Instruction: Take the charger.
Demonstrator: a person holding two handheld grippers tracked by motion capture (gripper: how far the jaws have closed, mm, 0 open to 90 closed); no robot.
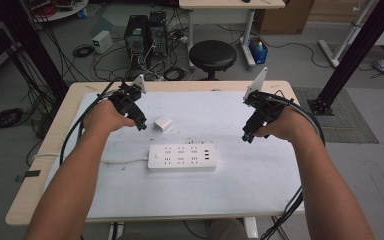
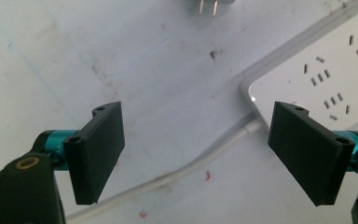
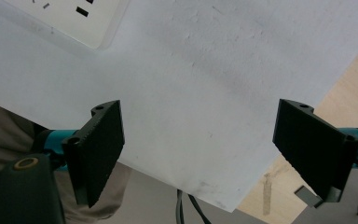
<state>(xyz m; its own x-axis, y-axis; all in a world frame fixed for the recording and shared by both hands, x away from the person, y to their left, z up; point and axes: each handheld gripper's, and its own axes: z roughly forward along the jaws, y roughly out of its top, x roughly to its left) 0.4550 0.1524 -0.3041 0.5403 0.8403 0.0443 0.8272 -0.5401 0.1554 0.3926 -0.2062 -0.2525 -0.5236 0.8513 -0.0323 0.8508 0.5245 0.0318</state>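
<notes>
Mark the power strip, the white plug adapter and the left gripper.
power strip (image 1: 181, 157), high view, middle of its top face
white plug adapter (image 1: 163, 123), high view, its top face
left gripper (image 1: 141, 123), high view, between its jaw tips

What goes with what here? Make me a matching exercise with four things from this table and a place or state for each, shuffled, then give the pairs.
Things:
1. left gripper
2. right gripper
3. power strip
4. white plug adapter

Places or states:
A. lies flat in the middle of the white mat, its cord running off to the left
B. jaws open, beside the adapter
C. lies above the strip's left end
D. jaws open, over bare mat to the right of the strip

Pairs: 1-B, 2-D, 3-A, 4-C
</notes>
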